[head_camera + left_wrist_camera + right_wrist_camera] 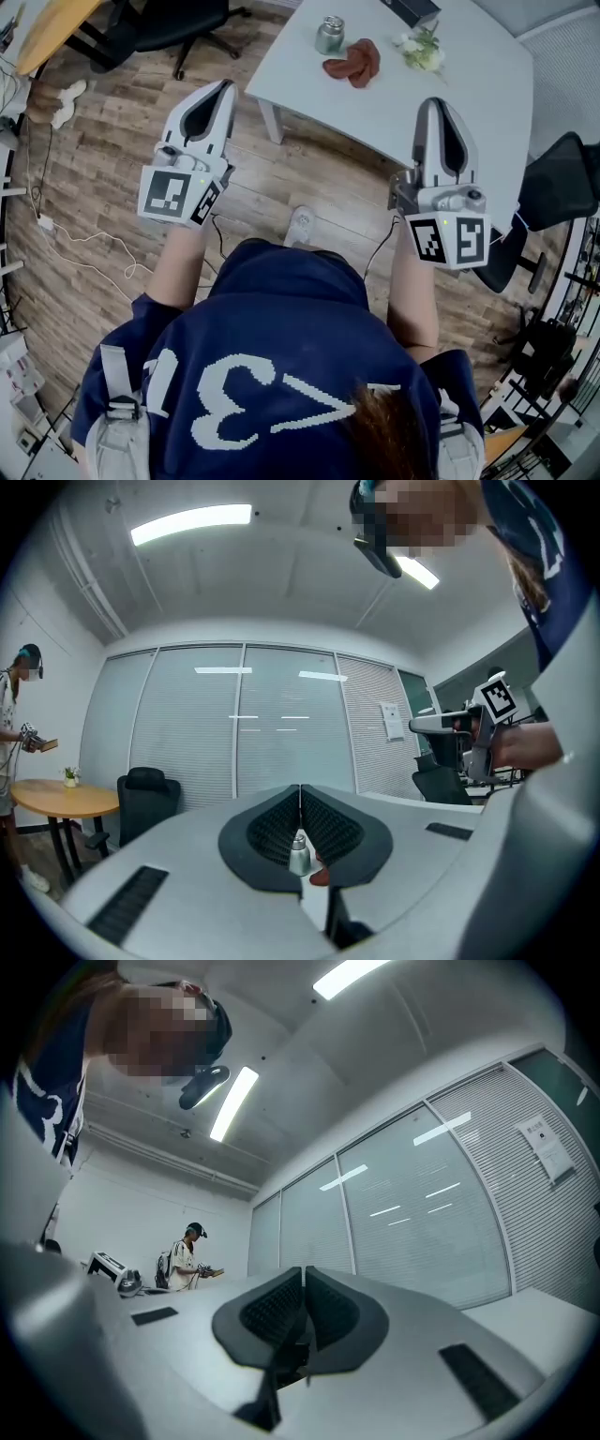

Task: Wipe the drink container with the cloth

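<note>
A small metal drink container (329, 35) stands on the white table (469, 84) at the far side, with a reddish-brown cloth (354, 62) lying just to its right. My left gripper (223, 90) hangs over the wooden floor, short of the table's left corner, shut with nothing in it. My right gripper (433, 105) hovers over the table's near part, also shut and empty. In the left gripper view the drink container (298, 853) and a bit of the cloth (319, 876) show far off through the slit under the closed jaws.
A small bunch of white flowers (420, 49) and a dark box (412, 9) sit at the table's back. Black office chairs (159, 28) stand to the left and right (553, 187). Cables (75, 239) trail on the floor. A person (190, 1258) stands far off by a round wooden table (56, 801).
</note>
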Motion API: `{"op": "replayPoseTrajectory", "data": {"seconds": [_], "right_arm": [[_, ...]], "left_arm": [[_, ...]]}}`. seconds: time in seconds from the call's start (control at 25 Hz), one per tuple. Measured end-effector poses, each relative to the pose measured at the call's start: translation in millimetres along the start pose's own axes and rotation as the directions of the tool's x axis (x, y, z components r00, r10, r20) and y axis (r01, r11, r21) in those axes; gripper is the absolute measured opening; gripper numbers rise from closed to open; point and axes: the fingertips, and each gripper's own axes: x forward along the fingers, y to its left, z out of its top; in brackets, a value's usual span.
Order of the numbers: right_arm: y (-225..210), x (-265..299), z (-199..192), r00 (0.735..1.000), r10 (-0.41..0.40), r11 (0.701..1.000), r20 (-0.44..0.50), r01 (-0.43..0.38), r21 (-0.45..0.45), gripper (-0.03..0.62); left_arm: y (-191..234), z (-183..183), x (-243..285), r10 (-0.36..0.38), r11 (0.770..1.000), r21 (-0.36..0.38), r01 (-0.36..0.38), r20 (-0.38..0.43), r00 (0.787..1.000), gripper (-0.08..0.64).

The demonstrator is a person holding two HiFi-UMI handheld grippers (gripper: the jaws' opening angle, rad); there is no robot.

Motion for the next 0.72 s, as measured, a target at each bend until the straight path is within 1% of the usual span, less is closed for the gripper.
{"op": "replayPoseTrajectory", "data": {"seconds": [0.12, 0.28, 0.4, 0.52, 0.72], "right_arm": [[-18, 12, -6, 1.0, 0.007, 1.0, -0.005, -0.007, 0.019, 0.032], [-30, 33, -17, 1.0, 0.014, 0.999, -0.021, -0.013, 0.04, 0.032], [-40, 50, -23, 1.0, 0.004, 0.999, -0.03, -0.003, 0.038, 0.032], [-52, 73, -27, 0.999, -0.02, 0.999, -0.028, 0.021, 0.031, 0.032], [-70, 120, -29, 0.999, -0.051, 0.999, -0.016, 0.051, 0.011, 0.032]], "left_arm": [[2, -6, 16, 0.021, 1.0, -0.012, -0.021, -0.015, 1.0, 0.018], [13, -14, 37, 0.029, 0.999, -0.026, -0.03, -0.04, 0.999, 0.018], [26, -20, 57, 0.024, 0.999, -0.038, -0.026, -0.041, 0.999, 0.018], [38, -22, 87, -0.011, 0.999, -0.036, 0.01, -0.025, 1.0, 0.018], [59, -18, 142, -0.094, 0.995, -0.032, 0.095, 0.006, 0.996, 0.018]]}}
